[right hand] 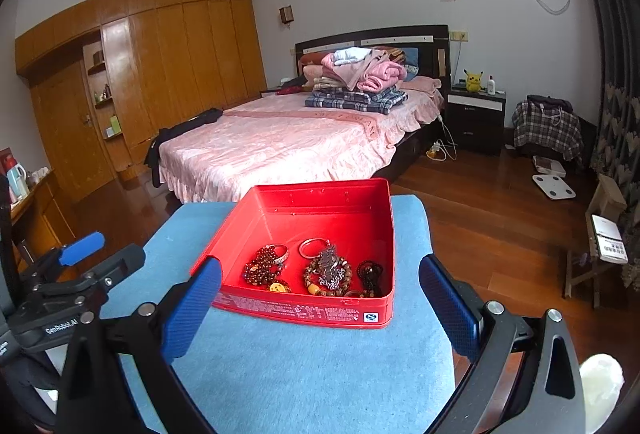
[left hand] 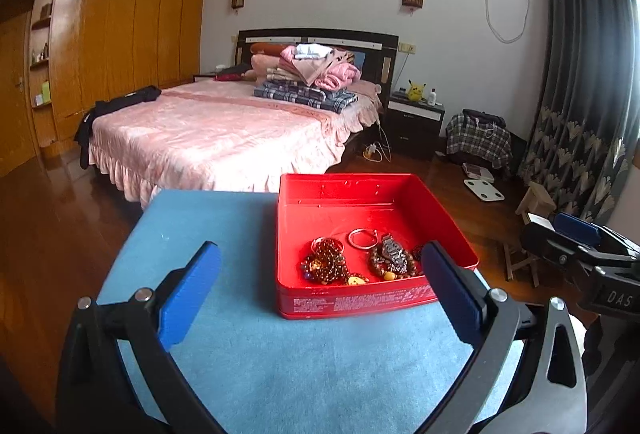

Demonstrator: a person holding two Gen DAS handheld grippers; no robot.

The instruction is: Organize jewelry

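Blue worktop [left hand: 248,354] under me, red tin [right hand: 320,310] sitting on it. My left gripper [left hand: 320,286] spread wide, empty, just short of tin. My right gripper [right hand: 320,298] wide too, holding nothing. Bead bracelets [right hand: 264,266], silver bangle [left hand: 362,238], watch [right hand: 330,266] bunched at tin's near end.

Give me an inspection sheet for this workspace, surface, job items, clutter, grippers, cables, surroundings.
Surface: blue cloth-covered table, nothing loose on it.
Job's things: open red tin on the table; beaded bracelets, a silver bangle and a metal watch bunched at its near end.
Clutter: nothing seen on the table.
Grippers: left gripper open, empty; right gripper open, empty, both short of the tin.
Cables: nothing seen on the table; a white cable on the floor by the bed.
Surroundings: bed, wardrobe, nightstand.
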